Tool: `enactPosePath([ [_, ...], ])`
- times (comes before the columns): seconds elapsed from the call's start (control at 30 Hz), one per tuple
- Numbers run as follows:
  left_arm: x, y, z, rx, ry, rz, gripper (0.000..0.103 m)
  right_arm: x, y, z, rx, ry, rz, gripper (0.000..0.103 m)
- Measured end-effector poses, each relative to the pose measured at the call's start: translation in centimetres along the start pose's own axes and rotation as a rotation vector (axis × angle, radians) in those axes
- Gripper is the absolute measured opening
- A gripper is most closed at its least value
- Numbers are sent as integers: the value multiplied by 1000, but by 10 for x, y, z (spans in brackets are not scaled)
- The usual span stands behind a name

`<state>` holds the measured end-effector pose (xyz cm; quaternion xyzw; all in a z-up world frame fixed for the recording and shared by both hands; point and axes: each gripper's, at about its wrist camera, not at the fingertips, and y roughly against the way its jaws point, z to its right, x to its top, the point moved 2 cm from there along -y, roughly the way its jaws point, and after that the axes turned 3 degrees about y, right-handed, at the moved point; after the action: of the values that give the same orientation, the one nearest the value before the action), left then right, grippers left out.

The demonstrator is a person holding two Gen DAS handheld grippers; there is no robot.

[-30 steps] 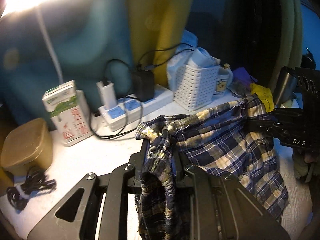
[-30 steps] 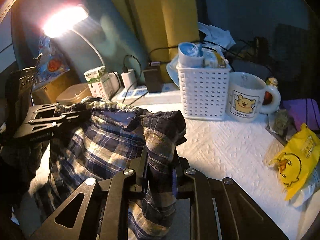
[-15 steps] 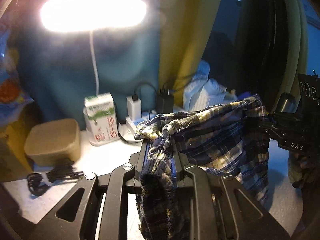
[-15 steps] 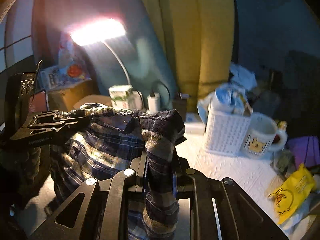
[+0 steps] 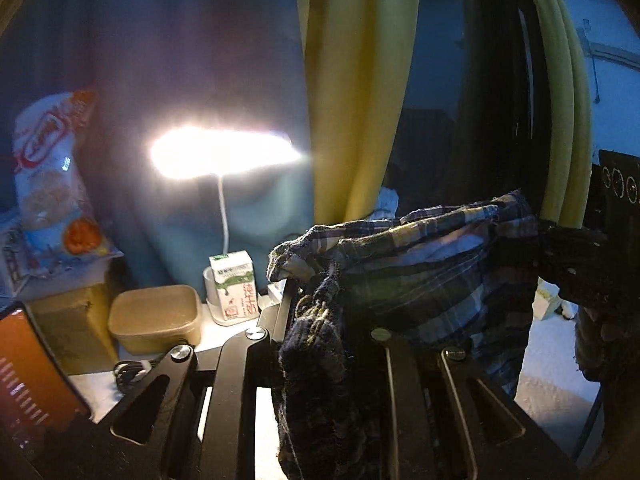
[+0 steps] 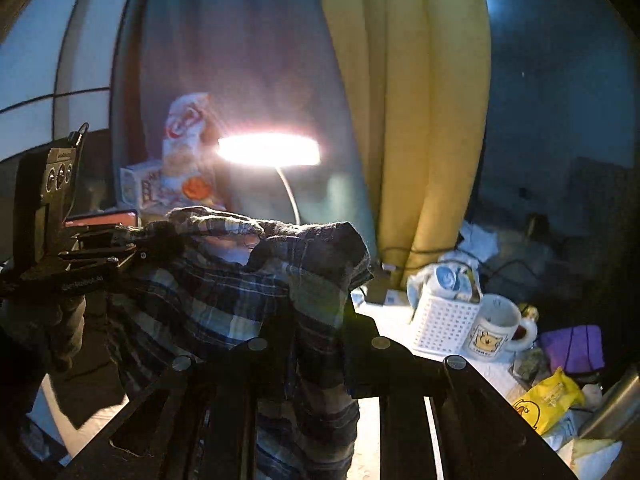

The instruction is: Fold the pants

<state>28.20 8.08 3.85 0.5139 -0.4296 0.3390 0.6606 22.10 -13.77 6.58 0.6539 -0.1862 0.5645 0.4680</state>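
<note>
The plaid pants (image 5: 420, 276) hang in the air between my two grippers, stretched along the waistband, well above the white table (image 5: 560, 384). My left gripper (image 5: 320, 292) is shut on one bunched corner of the waistband. My right gripper (image 6: 316, 296) is shut on the other corner; the pants (image 6: 216, 300) drape down to its left. In the left wrist view the right gripper (image 5: 560, 240) shows at the right edge. In the right wrist view the left gripper (image 6: 132, 244) shows at the left. The pant legs hang below, partly hidden by the gripper bodies.
A lit desk lamp (image 5: 224, 156) glares at the back. A milk carton (image 5: 234, 288), a tan box (image 5: 156, 316) and a cable (image 5: 128, 372) lie left. A white basket (image 6: 444, 320), a bear mug (image 6: 496, 328) and a yellow bag (image 6: 548, 400) stand right. A yellow curtain (image 6: 408, 120) hangs behind.
Both grippers have risen with the pants held between them. The table objects have dropped lower in both views, and the lamp now sits mid-frame.
</note>
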Motion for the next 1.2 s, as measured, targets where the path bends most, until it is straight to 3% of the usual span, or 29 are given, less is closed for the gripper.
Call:
enactPosePath([
  [0.27, 4, 78, -11, 47, 4, 92, 17, 19, 45, -49, 23, 69, 86, 18],
  [0.7, -19, 172, -54, 144, 28, 113, 17, 26, 79, -144, 167, 123, 152, 18],
  [0.93, -36, 174, -74, 165, 37, 69, 17, 22, 68, -176, 226, 124, 125, 18],
  [1.2, -60, 128, -102, 167, 97, -21, 17, 8, 14, -171, 229, 74, 19, 18],
])
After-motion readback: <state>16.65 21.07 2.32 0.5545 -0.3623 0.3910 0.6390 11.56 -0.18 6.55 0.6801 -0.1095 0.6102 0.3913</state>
